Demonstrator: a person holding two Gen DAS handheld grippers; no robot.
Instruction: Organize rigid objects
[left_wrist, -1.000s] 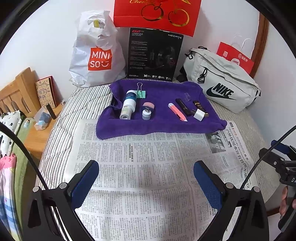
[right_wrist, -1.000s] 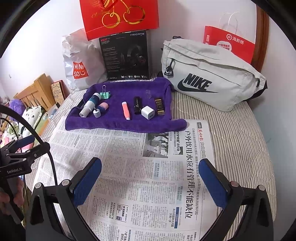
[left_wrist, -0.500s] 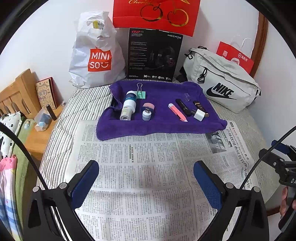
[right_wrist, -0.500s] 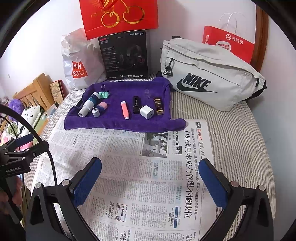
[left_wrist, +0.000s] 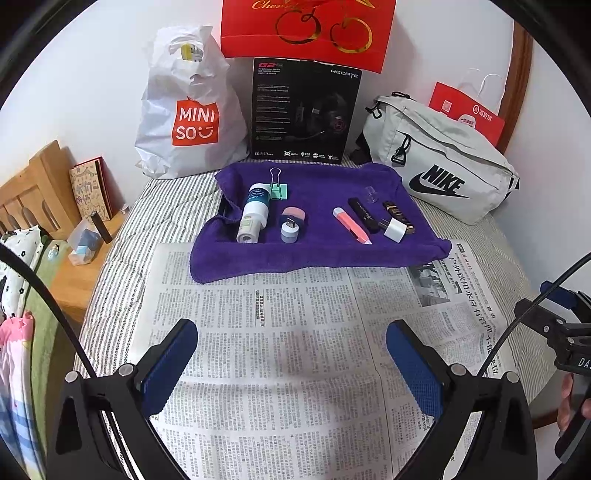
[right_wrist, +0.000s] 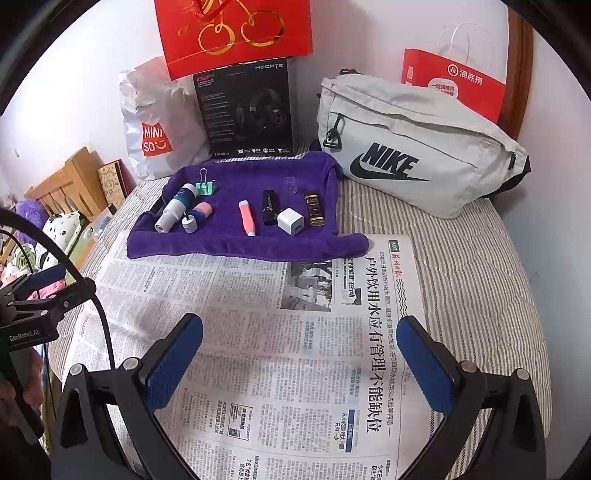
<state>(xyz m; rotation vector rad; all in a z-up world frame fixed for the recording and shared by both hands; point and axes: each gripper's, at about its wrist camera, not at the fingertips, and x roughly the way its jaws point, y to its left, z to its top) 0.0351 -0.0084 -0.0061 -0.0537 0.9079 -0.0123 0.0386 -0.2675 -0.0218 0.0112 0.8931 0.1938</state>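
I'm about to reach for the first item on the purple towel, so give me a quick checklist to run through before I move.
1. Left gripper open and holding nothing: ok.
2. Right gripper open and holding nothing: ok.
3. Items lie on the purple towel with gaps for the fingers: ok for the pink tube and the white bottle; not ok for the white charger cube, which sits against the dark tubes.
4. Path over the newspaper free of obstacles: ok.
5. Where sorted items should go: cannot tell.
6. Clear cap hard to see on the towel: cannot tell its exact shape.
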